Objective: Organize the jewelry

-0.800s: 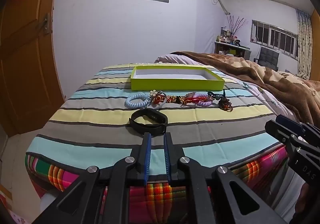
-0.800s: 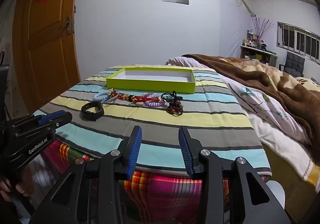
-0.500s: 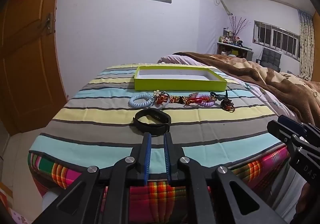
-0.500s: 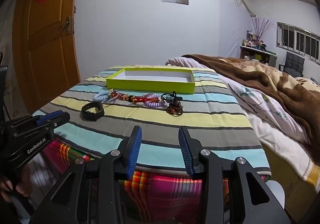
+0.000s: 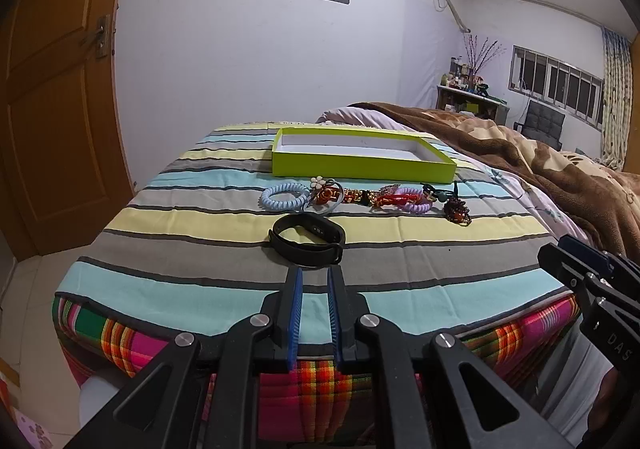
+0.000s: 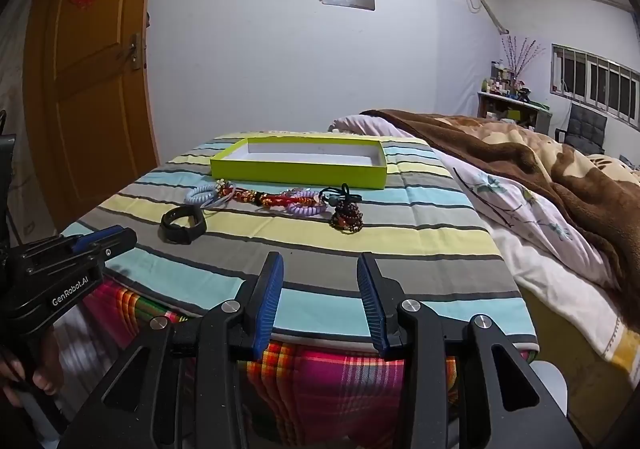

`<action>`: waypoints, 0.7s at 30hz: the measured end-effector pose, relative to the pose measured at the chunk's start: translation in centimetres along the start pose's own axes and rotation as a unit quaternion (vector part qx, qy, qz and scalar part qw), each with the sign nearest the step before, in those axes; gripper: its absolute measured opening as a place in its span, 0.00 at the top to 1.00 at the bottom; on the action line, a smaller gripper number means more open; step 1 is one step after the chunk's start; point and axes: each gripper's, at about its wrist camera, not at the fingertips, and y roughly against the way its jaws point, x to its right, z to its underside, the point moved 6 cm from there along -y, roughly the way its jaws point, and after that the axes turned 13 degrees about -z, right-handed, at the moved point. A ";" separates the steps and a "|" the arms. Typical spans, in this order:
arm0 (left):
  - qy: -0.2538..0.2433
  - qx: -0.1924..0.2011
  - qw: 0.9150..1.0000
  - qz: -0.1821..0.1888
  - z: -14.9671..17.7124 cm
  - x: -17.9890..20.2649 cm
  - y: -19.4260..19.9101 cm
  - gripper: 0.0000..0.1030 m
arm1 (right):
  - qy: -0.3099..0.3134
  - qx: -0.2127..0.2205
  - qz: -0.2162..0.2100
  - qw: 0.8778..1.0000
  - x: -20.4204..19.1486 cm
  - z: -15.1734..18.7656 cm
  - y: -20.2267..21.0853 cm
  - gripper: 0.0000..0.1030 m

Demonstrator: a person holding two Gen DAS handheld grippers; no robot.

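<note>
On the striped cloth of the tabletop, a black wristband lies just ahead of the left gripper, whose jaws stand slightly apart with nothing between them. Beyond the band, a row of jewelry runs across: a pale blue coil bracelet, a red and gold beaded piece, a purple coil bracelet and a dark beaded cluster (all close together, some touching). Behind the row sits a shallow lime-green box, open and white inside. The right gripper hovers at the near edge, jaws wide apart and empty. A brown blanket covers the bed alongside.
</note>
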 end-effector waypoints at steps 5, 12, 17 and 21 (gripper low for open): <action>0.001 -0.001 1.000 -0.001 0.0 0.0 -0.1 0.89 | 0.000 -0.001 0.000 1.000 0.0 0.0 0.0 0.62; 0.000 -0.001 1.000 -0.001 0.1 0.1 -0.1 0.89 | -0.001 -0.003 0.000 1.000 0.0 0.1 0.0 0.62; 0.002 -0.002 1.000 -0.001 0.1 0.0 0.0 0.89 | 0.000 -0.004 0.000 1.000 0.0 0.1 0.0 0.62; 0.001 -0.001 1.000 -0.001 0.1 0.0 0.0 0.89 | 0.001 -0.002 0.001 1.000 0.0 0.1 -0.1 0.62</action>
